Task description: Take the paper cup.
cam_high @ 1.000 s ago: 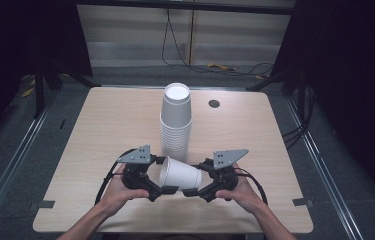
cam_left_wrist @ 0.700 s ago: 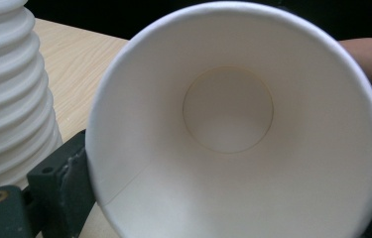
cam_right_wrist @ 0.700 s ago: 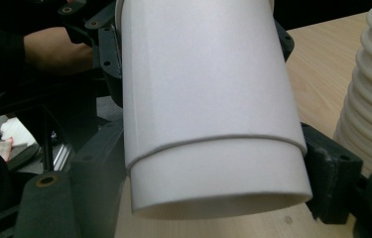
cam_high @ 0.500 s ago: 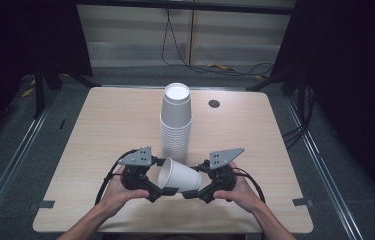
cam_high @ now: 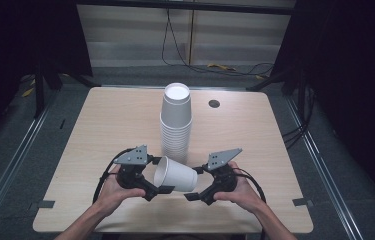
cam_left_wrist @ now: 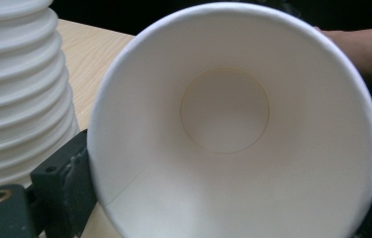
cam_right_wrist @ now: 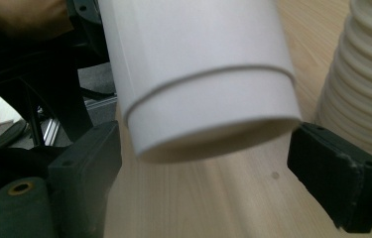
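High view puts the loose paper cup (cam_high: 175, 175) on its side, lifted just off the wooden surface (cam_high: 100, 125), low between my two hands and right in front of the tall cup stack (cam_high: 176, 120). I judge it very light, thin-walled and easy to crush, with a smooth skin that could slip; its stiffest parts are the rolled rim and the base ring, so those are the places to take it, and gently. My left gripper (cam_high: 156, 189) has the mouth end: in the left gripper view I look straight into the cup (cam_left_wrist: 233, 124), one black finger (cam_left_wrist: 67, 191) pressed against the rim's outside at lower left and the other just peeping in at the right edge, so I take its fingers as closed lightly on the rim. My right gripper (cam_high: 193, 192) is at the base end; in the right gripper view the cup's bottom (cam_right_wrist: 203, 99) hangs between my two fingers (cam_right_wrist: 87, 171), which stand wide with a gap on each side, holding nothing. A squeeze across the middle of the wall would buckle it, I think. The stack's ribbed rims (cam_right_wrist: 362, 89) stand just beside the held cup.
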`<action>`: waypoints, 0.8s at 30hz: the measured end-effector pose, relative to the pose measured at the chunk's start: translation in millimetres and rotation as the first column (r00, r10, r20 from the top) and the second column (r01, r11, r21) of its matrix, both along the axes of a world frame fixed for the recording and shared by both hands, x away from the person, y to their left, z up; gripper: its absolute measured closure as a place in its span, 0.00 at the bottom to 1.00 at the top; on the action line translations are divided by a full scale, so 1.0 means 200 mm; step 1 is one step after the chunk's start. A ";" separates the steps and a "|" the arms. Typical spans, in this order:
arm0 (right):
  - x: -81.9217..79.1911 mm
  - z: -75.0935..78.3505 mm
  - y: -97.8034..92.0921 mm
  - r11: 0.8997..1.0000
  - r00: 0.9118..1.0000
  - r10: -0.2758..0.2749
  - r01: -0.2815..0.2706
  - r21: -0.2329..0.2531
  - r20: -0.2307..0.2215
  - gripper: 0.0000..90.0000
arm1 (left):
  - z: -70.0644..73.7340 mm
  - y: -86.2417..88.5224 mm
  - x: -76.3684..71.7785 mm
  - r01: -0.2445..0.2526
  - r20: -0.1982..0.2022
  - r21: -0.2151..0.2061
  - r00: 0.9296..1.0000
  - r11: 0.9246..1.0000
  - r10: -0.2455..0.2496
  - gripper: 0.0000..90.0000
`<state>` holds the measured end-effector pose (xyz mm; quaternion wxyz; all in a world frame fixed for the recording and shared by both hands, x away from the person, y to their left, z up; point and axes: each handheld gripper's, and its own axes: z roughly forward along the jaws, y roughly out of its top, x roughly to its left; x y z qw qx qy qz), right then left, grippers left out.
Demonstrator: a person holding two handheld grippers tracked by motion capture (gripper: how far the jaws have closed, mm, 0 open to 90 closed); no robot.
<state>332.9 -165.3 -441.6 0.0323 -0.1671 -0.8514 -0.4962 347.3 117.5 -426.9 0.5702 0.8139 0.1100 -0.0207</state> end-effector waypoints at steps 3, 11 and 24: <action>0.00 0.00 -0.03 0.999 0.999 -0.039 0.039 -0.009 0.001 0.15 | 0.00 0.01 0.00 -0.003 -0.003 0.002 1.000 1.000 0.003 0.09; 0.00 0.00 -0.07 0.994 0.998 -0.063 0.063 -0.085 0.009 0.15 | -0.01 0.02 0.01 -0.012 -0.012 0.023 1.000 1.000 0.012 0.09; 0.02 0.01 -0.17 0.979 0.982 -0.191 0.190 -0.069 0.003 0.16 | -0.01 0.07 0.01 -0.065 -0.034 0.089 0.997 0.994 0.068 0.09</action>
